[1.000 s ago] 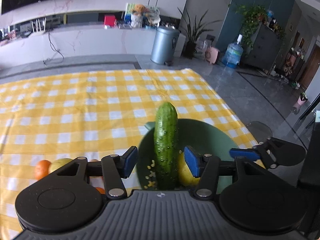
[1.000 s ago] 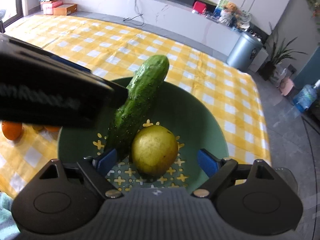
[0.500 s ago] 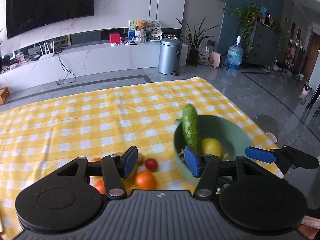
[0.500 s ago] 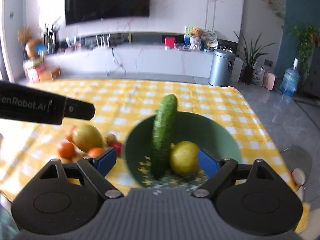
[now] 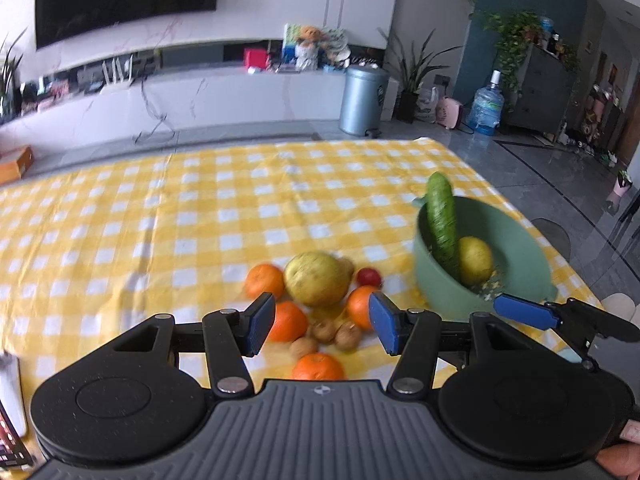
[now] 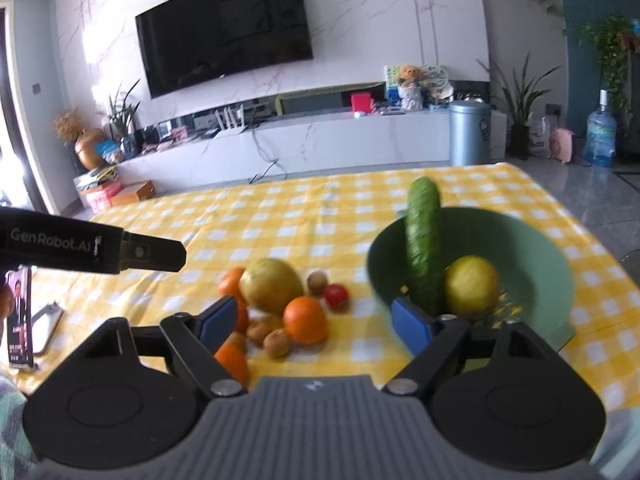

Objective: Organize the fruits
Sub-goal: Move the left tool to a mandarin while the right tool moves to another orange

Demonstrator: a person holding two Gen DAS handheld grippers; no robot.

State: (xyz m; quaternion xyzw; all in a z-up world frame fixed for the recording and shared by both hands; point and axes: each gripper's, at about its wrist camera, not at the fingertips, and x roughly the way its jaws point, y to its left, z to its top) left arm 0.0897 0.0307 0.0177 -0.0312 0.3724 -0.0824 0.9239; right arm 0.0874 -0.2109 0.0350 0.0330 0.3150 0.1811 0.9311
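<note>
A green bowl (image 5: pixel 516 240) (image 6: pixel 536 248) stands on the right of the yellow checked tablecloth (image 5: pixel 160 208). A cucumber (image 5: pixel 441 220) (image 6: pixel 423 240) leans in it beside a yellow lemon (image 5: pixel 475 260) (image 6: pixel 472 284). Left of the bowl lies a fruit pile: a big yellow-green fruit (image 5: pixel 316 278) (image 6: pixel 271 285), several oranges (image 5: pixel 264 280) (image 6: pixel 305 319), a small red fruit (image 5: pixel 368 277) (image 6: pixel 337 295) and small brown fruits (image 5: pixel 347 335) (image 6: pixel 277 342). My left gripper (image 5: pixel 322 323) is open and empty, held above the pile. My right gripper (image 6: pixel 316 322) is open and empty.
A phone (image 6: pixel 19 316) stands at the table's left edge in the right wrist view. The left gripper's body (image 6: pixel 92 246) crosses that view's left side. The table's right edge lies just past the bowl. A bin (image 5: pixel 363 100) and a TV bench stand behind.
Both grippers have pulled back and up from the bowl and swung left. The fruit pile has come into view under them. Cucumber and lemon stay in the bowl.
</note>
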